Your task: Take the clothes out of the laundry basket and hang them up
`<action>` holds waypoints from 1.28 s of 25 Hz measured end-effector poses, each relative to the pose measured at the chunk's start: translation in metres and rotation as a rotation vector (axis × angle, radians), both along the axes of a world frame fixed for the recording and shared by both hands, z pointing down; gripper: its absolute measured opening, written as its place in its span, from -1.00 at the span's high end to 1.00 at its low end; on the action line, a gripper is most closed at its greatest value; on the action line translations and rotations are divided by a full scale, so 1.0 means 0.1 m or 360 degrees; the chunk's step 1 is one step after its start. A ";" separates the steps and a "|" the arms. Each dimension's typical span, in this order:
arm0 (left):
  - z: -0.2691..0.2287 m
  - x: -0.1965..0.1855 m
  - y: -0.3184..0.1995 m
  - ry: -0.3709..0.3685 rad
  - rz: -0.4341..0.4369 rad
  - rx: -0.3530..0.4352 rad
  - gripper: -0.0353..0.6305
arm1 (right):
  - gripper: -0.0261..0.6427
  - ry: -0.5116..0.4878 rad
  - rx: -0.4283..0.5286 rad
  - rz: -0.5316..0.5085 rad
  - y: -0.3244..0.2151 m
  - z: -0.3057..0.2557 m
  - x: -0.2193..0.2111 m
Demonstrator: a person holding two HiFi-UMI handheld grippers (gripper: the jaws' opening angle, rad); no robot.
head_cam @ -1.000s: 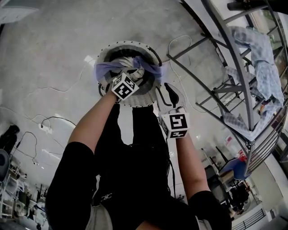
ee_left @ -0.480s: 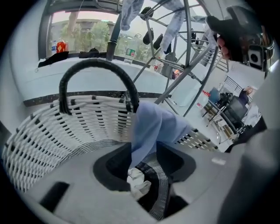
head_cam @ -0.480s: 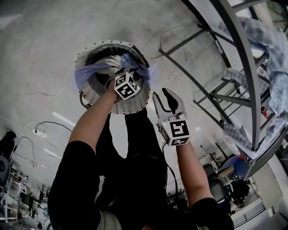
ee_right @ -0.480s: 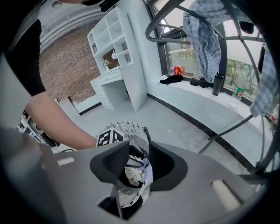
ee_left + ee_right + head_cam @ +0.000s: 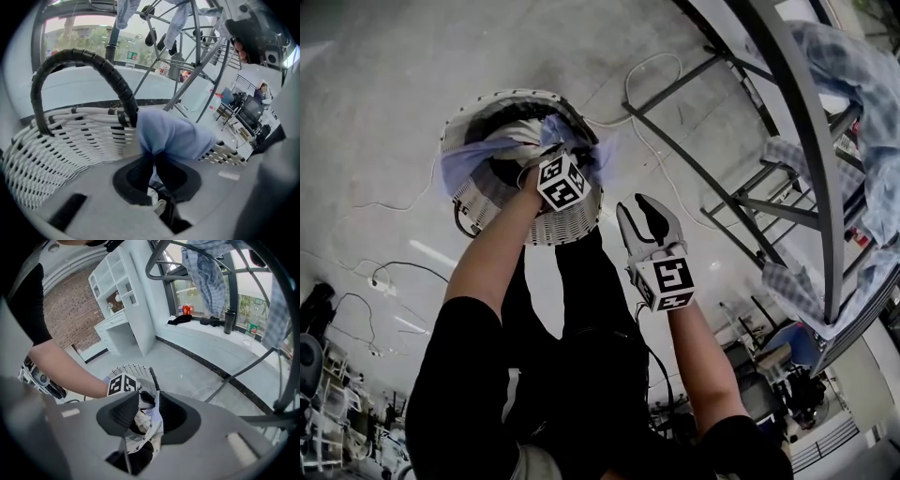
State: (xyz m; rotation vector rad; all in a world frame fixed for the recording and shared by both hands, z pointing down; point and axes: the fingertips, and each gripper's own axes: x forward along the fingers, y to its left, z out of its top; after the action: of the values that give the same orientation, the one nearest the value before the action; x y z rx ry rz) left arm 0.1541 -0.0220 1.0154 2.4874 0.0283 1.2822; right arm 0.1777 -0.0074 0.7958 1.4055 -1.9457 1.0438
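Progress looks partial. On the rack at our right several clothes already hang, draped over its bars, so part of the job looks done. The basket stands on the floor ahead of our legs, and it is not empty: a blue cloth lies in it and spills over the rim.

Our left gripper reaches down into the basket beside the black handle. Its jaws have just been closing and now stand pressed together on a fold of the blue cloth, which bunches up right above the pads. So we judge the step in hand to be the pick-up of this piece: gripped, but not yet lifted clear of the basket.

Our right gripper hovers just beside the basket, on the side nearer us, apart from the cloth. Its jaws stand spread and grip nothing. Through the gap we see only the basket's woven wall and dark trousers beyond, as far as we can tell.

What is left: lift the blue cloth out, carry it across to the rack and spread it over a free bar, likely with the right gripper taking a second corner. Whether more clothes lie under the blue one we cannot tell, since the cloth and our left hand cover much of the basket's inside.
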 end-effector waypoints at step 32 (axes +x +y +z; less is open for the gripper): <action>-4.40 -1.86 -0.93 0.0310 -0.0594 0.0361 0.84 | 0.49 -0.0157 0.0280 0.0050 -0.24 -1.65 -0.98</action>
State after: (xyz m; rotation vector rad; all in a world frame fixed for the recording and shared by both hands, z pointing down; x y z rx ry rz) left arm -0.0318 -0.1145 0.5755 2.6301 -0.5362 0.9299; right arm 0.0793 -0.0314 0.6309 1.5078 -2.1374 0.9933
